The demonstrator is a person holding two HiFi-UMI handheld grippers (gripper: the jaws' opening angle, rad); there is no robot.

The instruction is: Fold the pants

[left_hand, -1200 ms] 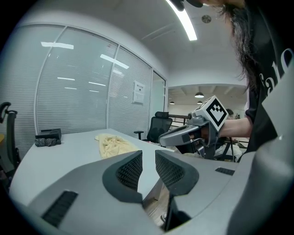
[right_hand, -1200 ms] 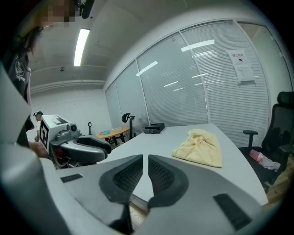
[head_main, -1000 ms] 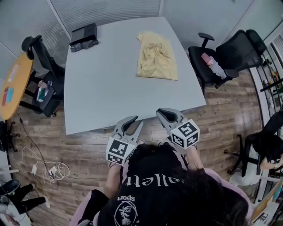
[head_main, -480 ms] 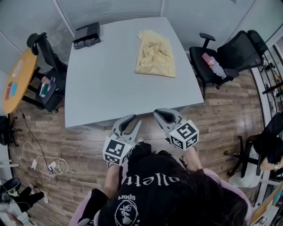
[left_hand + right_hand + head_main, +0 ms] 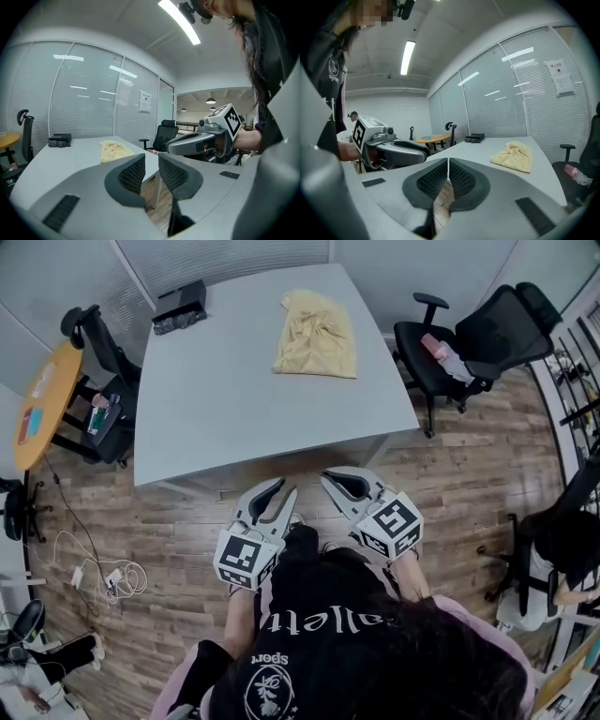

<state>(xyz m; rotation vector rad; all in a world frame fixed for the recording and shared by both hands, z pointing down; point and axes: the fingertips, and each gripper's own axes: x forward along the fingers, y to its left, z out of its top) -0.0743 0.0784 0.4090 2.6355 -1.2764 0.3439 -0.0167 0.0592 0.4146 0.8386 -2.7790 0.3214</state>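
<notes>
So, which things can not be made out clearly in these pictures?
Yellow pants, all views: crumpled and far away, so waistband and legs cannot be told apart.
Black object at the table's far corner, head view: too small to identify.
Pink item on the office chair, head view: too small.

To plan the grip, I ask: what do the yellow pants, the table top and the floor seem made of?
Yellow pants: probably soft, thin cloth, matte; it lies in many small wrinkles.
Table top: smooth pale grey, perhaps laminate; even, no grain.
Floor: wood-look planks with light sheen; real wood or vinyl, I cannot tell.
</notes>
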